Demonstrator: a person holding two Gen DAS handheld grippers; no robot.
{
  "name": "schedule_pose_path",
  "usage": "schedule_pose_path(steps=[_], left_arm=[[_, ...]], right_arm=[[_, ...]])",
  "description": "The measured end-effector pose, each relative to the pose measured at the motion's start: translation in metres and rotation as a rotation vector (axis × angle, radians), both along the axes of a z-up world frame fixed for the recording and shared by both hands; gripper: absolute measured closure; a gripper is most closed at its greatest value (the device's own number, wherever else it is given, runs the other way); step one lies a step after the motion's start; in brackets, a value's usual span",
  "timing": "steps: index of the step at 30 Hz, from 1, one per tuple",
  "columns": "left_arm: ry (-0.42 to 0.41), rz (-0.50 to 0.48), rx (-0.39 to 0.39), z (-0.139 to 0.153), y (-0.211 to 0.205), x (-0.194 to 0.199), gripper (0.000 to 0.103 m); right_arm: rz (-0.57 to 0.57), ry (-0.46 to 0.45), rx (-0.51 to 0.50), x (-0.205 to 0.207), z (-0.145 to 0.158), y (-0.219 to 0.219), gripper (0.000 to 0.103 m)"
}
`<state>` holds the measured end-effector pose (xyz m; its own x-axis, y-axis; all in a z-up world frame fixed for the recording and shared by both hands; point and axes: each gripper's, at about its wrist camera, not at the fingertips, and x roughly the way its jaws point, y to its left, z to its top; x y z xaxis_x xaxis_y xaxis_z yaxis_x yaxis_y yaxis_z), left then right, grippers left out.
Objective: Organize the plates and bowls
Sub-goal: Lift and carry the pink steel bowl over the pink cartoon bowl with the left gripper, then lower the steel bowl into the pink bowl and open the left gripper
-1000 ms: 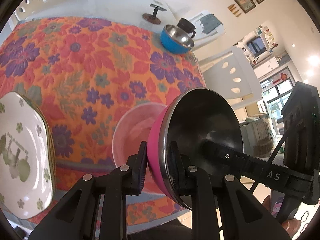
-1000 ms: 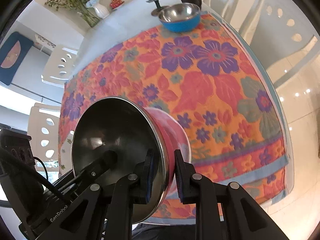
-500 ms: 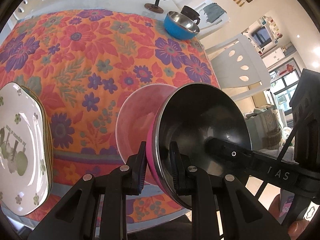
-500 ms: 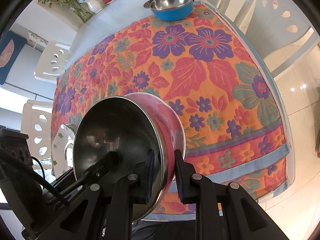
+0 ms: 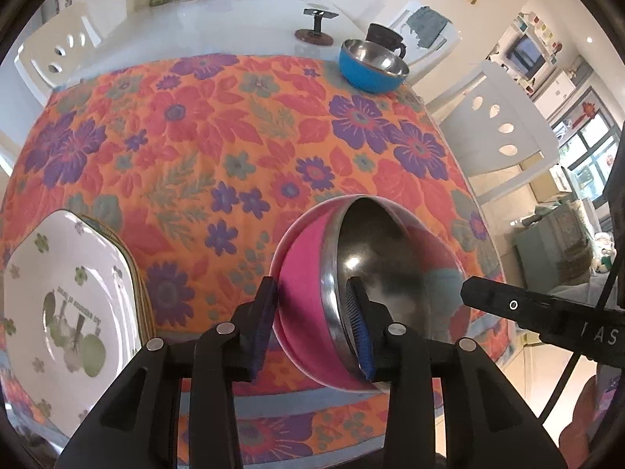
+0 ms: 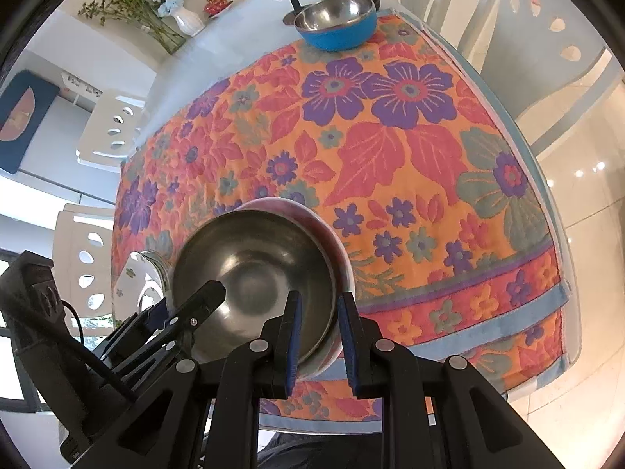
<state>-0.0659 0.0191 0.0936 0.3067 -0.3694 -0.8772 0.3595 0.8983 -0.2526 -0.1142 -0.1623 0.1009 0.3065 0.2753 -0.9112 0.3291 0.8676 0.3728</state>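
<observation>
A pink bowl with a steel inside [image 5: 304,273] [image 6: 254,273] lies tilted in a pale pink bowl [image 5: 282,246] near the front edge of the floral tablecloth [image 5: 218,148]. My left gripper [image 5: 312,328] straddles the bowl's left rim. Its jaws are opening, with the wall still between them and a gap at the inner pad. My right gripper [image 6: 320,336] is shut on the opposite rim, one pad inside and one outside. A stack of white flowered plates [image 5: 58,293] [image 6: 136,285] lies to the left.
A blue steel-lined bowl [image 5: 367,70] [image 6: 336,27], a dark mug [image 5: 384,37] and a small stand [image 5: 316,25] are at the far right of the table. A vase [image 6: 187,23] stands at the back. White chairs [image 5: 496,125] ring the table.
The pink bowl has sunk from a steep tilt into the pale pink bowl. My left jaws have spread off its rim. The right grip is unchanged.
</observation>
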Motion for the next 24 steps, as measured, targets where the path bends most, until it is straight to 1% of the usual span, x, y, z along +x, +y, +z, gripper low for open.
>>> schedule_pose_path(steps=[5, 7, 10, 13, 18, 24], left_arm=[[-0.022, 0.019, 0.011, 0.002, 0.007, 0.001, 0.07], [0.002, 0.03, 0.006, -0.005, 0.01, 0.004, 0.07], [0.031, 0.04, 0.032, -0.019, 0.01, 0.005, 0.072], [0.048, 0.033, 0.001, -0.02, 0.011, 0.004, 0.072], [0.048, 0.0, -0.001, -0.014, 0.007, -0.003, 0.072], [0.08, -0.011, -0.02, -0.015, 0.011, -0.014, 0.072]], right_arm=[[0.008, -0.004, 0.001, 0.0, 0.001, 0.0, 0.084], [0.008, -0.002, 0.0, 0.001, 0.0, -0.001, 0.084], [0.01, 0.004, 0.001, 0.002, -0.002, -0.002, 0.084], [0.015, 0.015, -0.002, 0.003, -0.005, -0.003, 0.084], [0.031, 0.028, -0.01, 0.004, -0.007, -0.004, 0.084], [0.068, 0.045, -0.018, -0.003, -0.01, 0.0, 0.084]])
